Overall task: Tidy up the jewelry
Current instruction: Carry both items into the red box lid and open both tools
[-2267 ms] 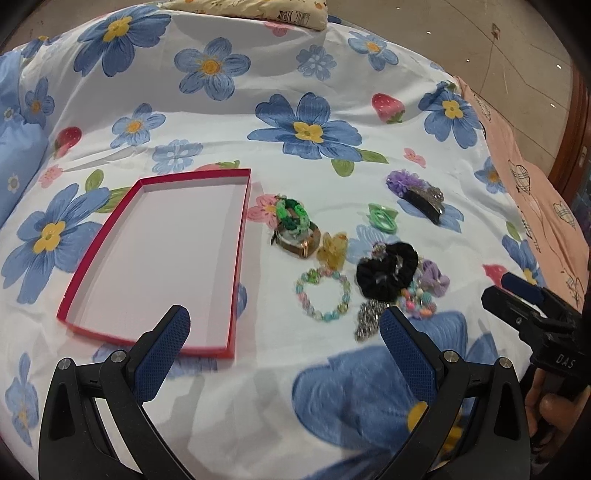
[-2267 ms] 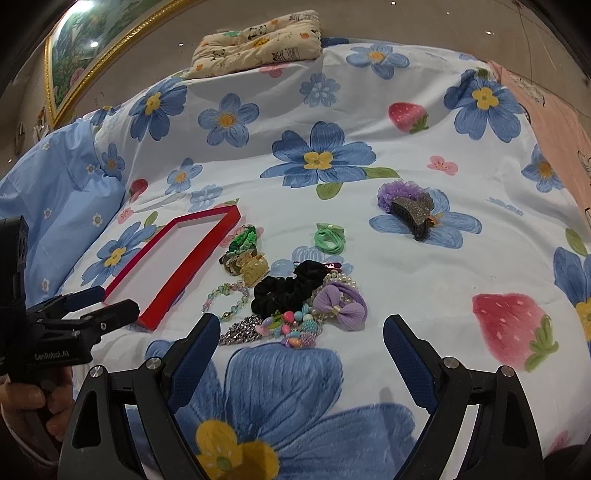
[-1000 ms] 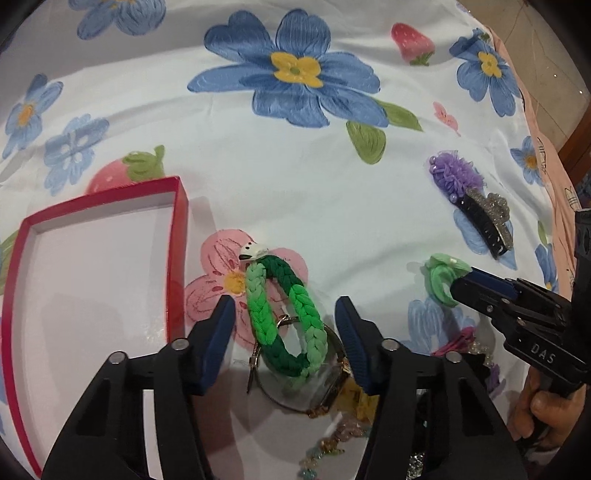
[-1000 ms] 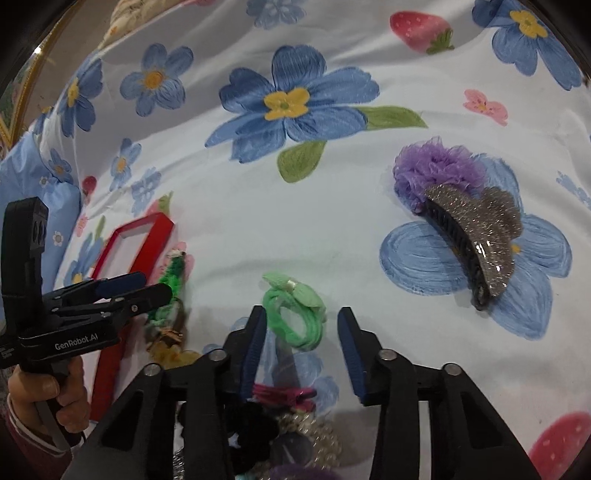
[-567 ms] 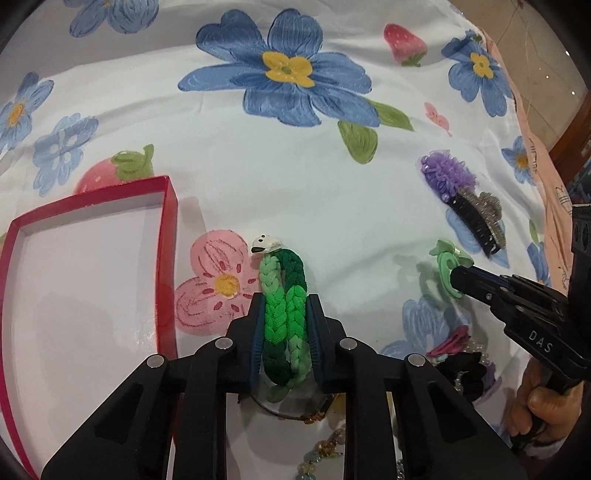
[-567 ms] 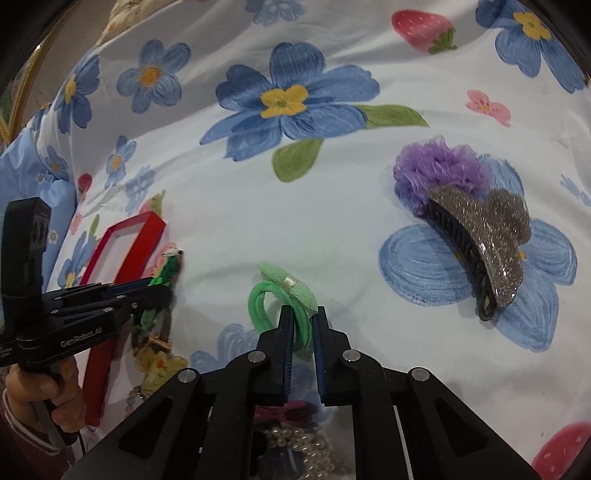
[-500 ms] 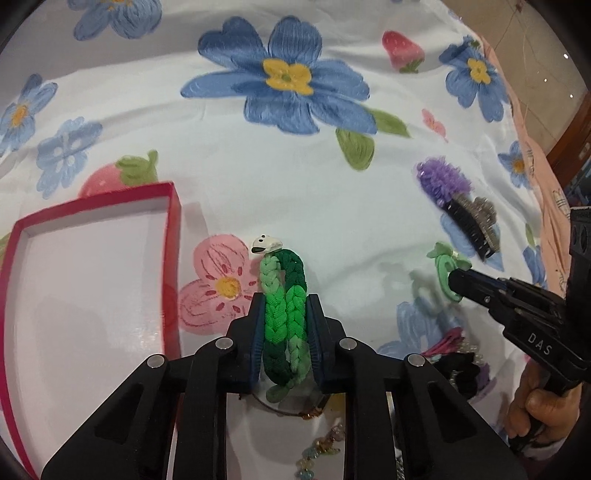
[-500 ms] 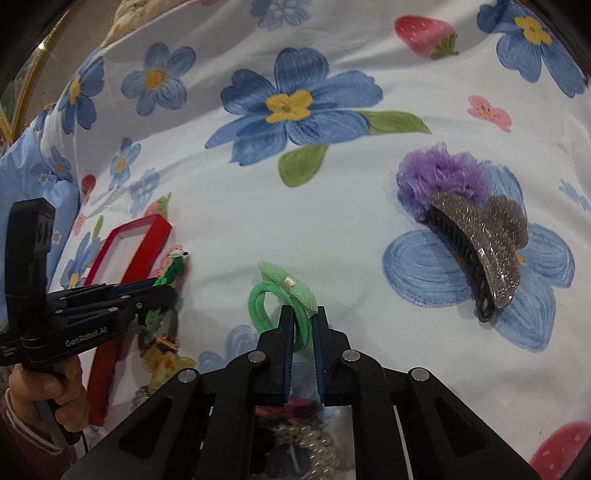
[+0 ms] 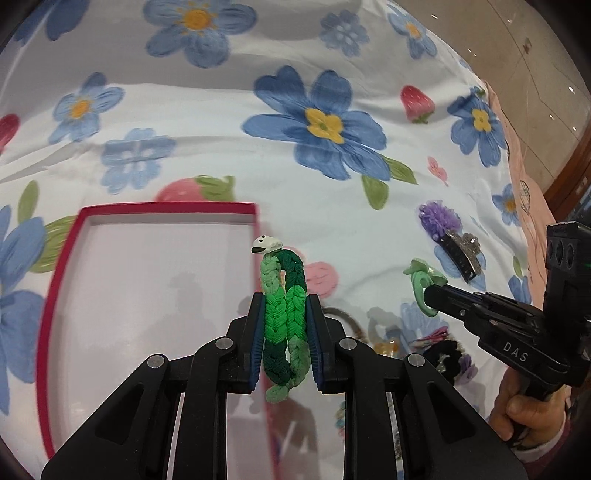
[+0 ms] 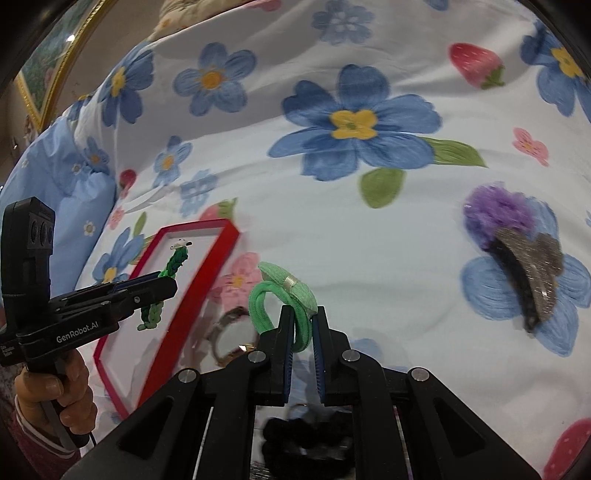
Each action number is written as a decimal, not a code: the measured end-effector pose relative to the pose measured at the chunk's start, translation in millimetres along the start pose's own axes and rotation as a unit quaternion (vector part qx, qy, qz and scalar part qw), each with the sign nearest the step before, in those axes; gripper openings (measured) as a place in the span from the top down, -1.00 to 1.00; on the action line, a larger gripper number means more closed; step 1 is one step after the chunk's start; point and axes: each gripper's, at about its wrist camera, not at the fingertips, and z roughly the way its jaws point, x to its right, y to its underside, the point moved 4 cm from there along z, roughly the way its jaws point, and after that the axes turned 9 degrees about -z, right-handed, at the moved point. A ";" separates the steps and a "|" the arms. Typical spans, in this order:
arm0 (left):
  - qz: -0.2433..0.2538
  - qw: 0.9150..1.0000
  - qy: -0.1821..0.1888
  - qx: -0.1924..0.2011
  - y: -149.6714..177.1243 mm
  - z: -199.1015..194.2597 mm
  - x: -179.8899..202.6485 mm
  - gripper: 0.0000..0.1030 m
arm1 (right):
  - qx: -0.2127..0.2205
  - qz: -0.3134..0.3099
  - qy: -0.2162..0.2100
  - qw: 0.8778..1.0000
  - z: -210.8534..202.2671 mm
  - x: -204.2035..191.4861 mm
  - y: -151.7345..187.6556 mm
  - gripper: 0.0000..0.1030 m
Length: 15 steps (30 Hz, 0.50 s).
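Left hand-held gripper (image 9: 284, 341) is seen pinching a braided green bracelet (image 9: 283, 314), its blue pads (image 9: 257, 343) pressed against both sides of the loop. The bracelet is held clear of the bed, its white charm end pointing away from the camera, over the right wall of a red-rimmed box (image 9: 166, 209) whose pale floor is bare. In the right wrist view the same bracelet (image 10: 162, 291) is seen hanging from the left hand-held gripper (image 10: 162, 286) above the box (image 10: 218, 254).

Right hand-held gripper (image 10: 303, 334) is pressed together on a green hair tie (image 10: 280, 299), with the cord caught between the pads and the flat green bow lying just beyond the fingertips. The tie is lifted off the bed. From the left wrist view it (image 9: 421, 284) is seen at the tip of the right hand-held gripper (image 9: 430, 295), which is gripped by a hand (image 9: 524, 410) near the bed's right edge.

Nearest the cameras, below the held pieces, a black scrunchie (image 10: 306, 432) and a gold-toned bangle (image 10: 231, 334) are left on the floral bedsheet (image 10: 354, 236) among other small, blurred pieces. Farther toward the right edge, a glittery claw clip (image 10: 532, 280) is lying against a purple flower clip (image 10: 496, 210). At the far edge a patterned cushion (image 10: 181, 18) is partly visible.
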 end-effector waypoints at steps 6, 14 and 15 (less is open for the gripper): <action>-0.017 1.000 -0.013 0.011 1.5 -16.3 -29.0 0.63 | -0.004 -0.016 -0.015 1.000 11.1 -27.8 -7.9 0.82; -0.042 0.999 -0.029 0.017 4.7 -26.0 -66.6 0.63 | -0.010 -0.050 -0.043 0.998 30.3 -72.2 -22.6 0.82; -0.045 0.998 -0.031 0.017 4.0 -26.1 -71.2 0.63 | -0.011 -0.054 -0.046 0.997 33.3 -77.0 -24.5 0.82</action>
